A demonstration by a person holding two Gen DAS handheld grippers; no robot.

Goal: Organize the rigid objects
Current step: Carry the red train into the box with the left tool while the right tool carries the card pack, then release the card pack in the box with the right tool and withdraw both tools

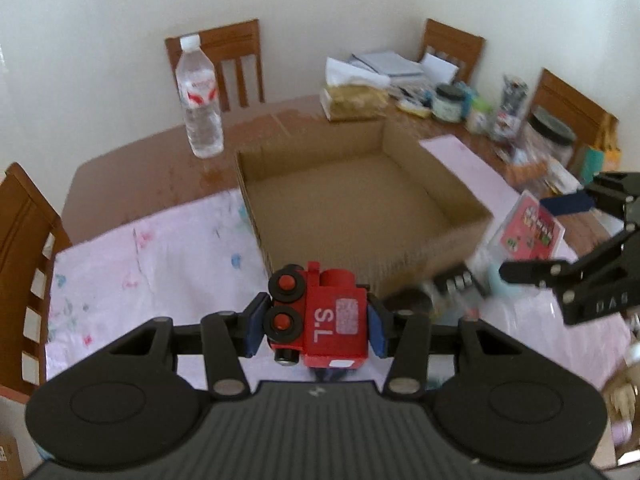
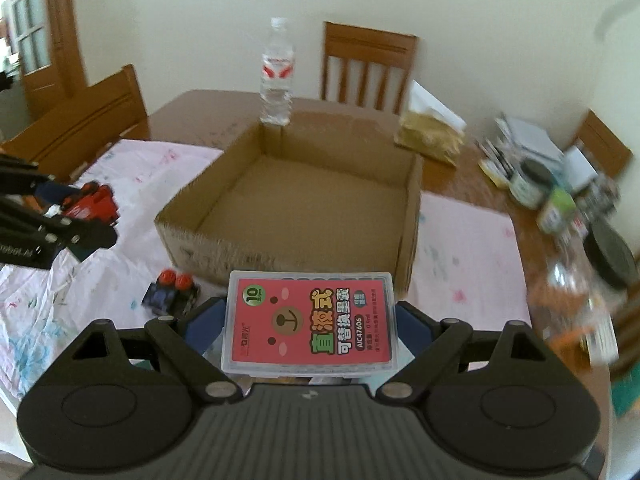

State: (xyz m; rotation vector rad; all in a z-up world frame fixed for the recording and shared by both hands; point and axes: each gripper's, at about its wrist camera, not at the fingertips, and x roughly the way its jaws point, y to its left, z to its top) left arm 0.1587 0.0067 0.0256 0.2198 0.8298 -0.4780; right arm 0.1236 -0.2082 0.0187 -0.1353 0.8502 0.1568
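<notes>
The left hand-held gripper (image 1: 316, 322), low in the centre of its own view, was clamped tight on the red toy locomotive (image 1: 320, 314), blue pads squeezing its two sides, the engine lying on its flank with the "S.L" lettering up. That sideways pinch looked sensible: flat faces for the pads, wheels clear. The toy hung above the pink cloth (image 1: 152, 256), just short of the cardboard box (image 1: 360, 200) at mid-frame.

Over to the right hand-held gripper (image 2: 310, 322), bottom centre of its view: jaws spread wide yet closed on the clear plastic case (image 2: 310, 320) with the pink bear label, held by its long edges, label facing up. A wide thing, so a wide grip. It too hovered near the box's front wall (image 2: 280, 248), which sat empty and open-topped in the middle of the frame, seemingly the drop-off for both items.

Lower left of that view, a small dark toy car (image 2: 170, 294) with red knobs lay on the cloth, unclaimed. A water bottle (image 2: 276, 80) stood on the desk (image 2: 200, 108) behind the box, upper centre; jars and papers crowded the right.
</notes>
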